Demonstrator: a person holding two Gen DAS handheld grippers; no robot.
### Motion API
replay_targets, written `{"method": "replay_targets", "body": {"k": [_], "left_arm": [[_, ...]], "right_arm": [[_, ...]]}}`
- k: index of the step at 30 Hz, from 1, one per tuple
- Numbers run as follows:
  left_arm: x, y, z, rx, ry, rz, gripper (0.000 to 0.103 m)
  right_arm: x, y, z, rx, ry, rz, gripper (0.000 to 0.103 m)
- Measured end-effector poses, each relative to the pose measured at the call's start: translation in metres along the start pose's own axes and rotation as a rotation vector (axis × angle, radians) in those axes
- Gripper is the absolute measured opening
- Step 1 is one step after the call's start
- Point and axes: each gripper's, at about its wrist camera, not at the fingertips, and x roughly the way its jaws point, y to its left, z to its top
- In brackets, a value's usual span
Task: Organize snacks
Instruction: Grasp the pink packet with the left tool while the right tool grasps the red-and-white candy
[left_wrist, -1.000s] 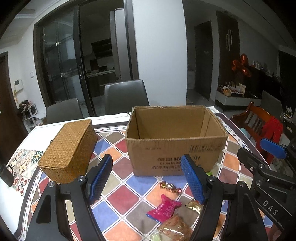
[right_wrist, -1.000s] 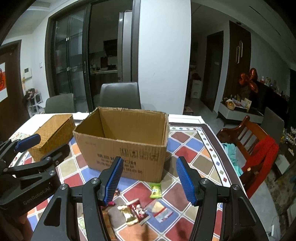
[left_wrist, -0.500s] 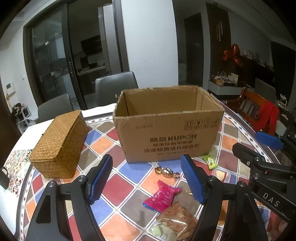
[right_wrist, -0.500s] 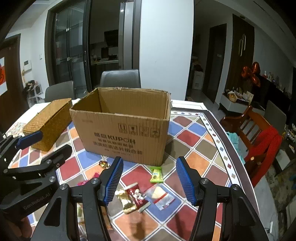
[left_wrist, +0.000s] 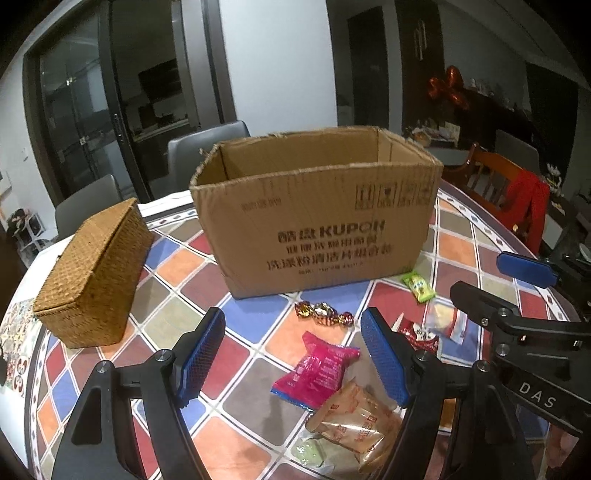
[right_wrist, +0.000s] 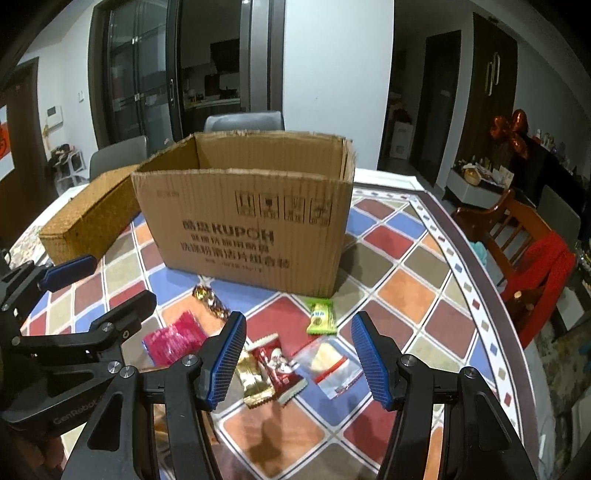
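- Below the left claw (left_wrist: 293, 354), whose jaws stand spread with nothing between them, a pink packet (left_wrist: 316, 371) lies on the tiled counter (left_wrist: 236, 373), with a tan biscuit pack (left_wrist: 351, 421) nearer the camera.
- Between the spread, empty jaws of the right claw (right_wrist: 298, 356) lie a red wrapper (right_wrist: 277, 363), a gold wrapper (right_wrist: 251, 380) and a clear bag (right_wrist: 330, 363).
- A green candy (right_wrist: 322, 315) lies just before the open cardboard box (right_wrist: 243, 218); a wicker box (left_wrist: 98, 273) stands beside it.
- The box floor is hidden; the print on the packets is unreadable.
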Motion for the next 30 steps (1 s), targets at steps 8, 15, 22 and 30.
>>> {"method": "replay_targets", "body": {"k": [8,15,22,30], "left_arm": [[0.02,-0.003,-0.01,0.033,0.036,-0.036,0.075],[0.038,-0.006,-0.019,0.073,0.084,-0.072,0.073],[0.055,-0.008,-0.027,0.087,0.135,-0.098,0.069],[0.07,-0.009,-0.03,0.081,0.175,-0.119,0.063]], "right_arm": [[0.02,0.0,-0.012,-0.004,0.053,0.003,0.06],[0.038,0.003,-0.02,-0.018,0.104,0.013,0.056],[0.055,0.006,-0.03,-0.025,0.162,0.034,0.051],[0.072,0.011,-0.032,-0.028,0.204,0.061,0.042]]}}
